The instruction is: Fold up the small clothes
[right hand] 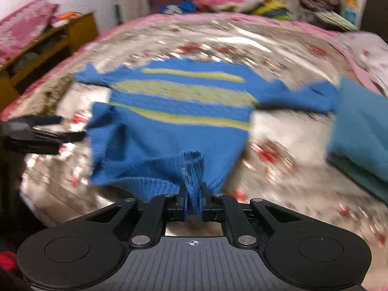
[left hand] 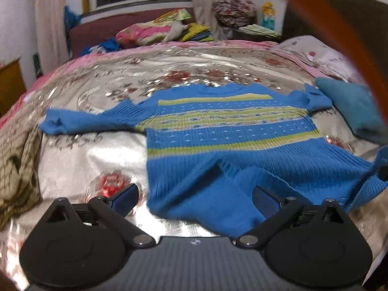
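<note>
A small blue knit sweater with yellow-green stripes lies spread on the bed, sleeves out to both sides. It also shows in the right wrist view. My left gripper is open, its fingers either side of the sweater's near hem, holding nothing. My right gripper is shut on the sweater's hem corner and holds it bunched and lifted a little. The left gripper also shows at the left edge of the right wrist view.
A shiny floral bedspread covers the bed. A folded teal cloth lies at the right, also in the right wrist view. A tan patterned cloth lies at left. Pillows are at the headboard. A wooden shelf stands left of the bed.
</note>
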{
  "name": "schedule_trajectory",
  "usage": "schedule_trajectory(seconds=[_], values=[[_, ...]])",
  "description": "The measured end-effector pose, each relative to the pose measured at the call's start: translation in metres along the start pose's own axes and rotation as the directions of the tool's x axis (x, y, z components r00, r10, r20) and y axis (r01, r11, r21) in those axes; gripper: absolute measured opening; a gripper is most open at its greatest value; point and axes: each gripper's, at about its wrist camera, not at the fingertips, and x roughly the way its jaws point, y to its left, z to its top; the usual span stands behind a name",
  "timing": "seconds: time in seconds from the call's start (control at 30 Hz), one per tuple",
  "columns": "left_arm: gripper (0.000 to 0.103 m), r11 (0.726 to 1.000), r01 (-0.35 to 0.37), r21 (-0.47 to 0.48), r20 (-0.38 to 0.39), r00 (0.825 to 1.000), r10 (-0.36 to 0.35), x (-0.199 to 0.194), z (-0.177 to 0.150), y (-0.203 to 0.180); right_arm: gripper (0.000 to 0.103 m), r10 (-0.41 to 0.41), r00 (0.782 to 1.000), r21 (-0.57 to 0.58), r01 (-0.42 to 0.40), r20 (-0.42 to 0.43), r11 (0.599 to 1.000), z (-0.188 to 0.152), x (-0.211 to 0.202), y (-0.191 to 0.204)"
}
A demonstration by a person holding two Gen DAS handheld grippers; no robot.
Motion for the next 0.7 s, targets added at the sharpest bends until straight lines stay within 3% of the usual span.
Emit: schedule_trajectory(seconds=[0.07, 0.2, 0.37, 0.47, 0.57, 0.7], values=[[0.103, 0.999, 0.004, 0.05, 0.005, 1.0, -0.004, 0.004, 0.0, -0.004, 0.008, -0.037, 0.999, 0.039, 0.037, -0.023, 0.999, -0.008, 0.004, -0.01], [0.09, 0.992, 0.024, 0.126, -0.018, 1.0, -0.022, 0.011, 0.0, -0.011, 0.008, -0.053, 0.998, 0.063, 0.055, -0.038, 0.996, -0.015, 0.01, -0.014], [0.079, 0.984, 0.038, 0.172, -0.058, 0.998, -0.029, 0.029, -0.004, -0.016, 0.008, -0.054, 0.997, 0.065, 0.057, -0.05, 0.996, -0.019, 0.013, -0.016], [0.071, 0.987, 0.052, 0.15, -0.086, 0.996, -0.039, 0.045, -0.002, -0.011, 0.008, -0.051, 0.997, 0.09, 0.057, -0.062, 0.994, -0.018, 0.016, -0.02], [0.052, 0.985, 0.102, 0.138, -0.101, 0.991, -0.089, 0.052, 0.001, -0.008, 0.009, -0.049, 0.997, 0.107, 0.056, -0.064, 0.993, -0.019, 0.016, -0.02], [0.014, 0.979, 0.172, 0.108, -0.112, 0.981, -0.16, 0.053, 0.004, -0.002, 0.009, -0.046, 0.997, 0.128, 0.054, -0.068, 0.99, -0.018, 0.016, -0.021]])
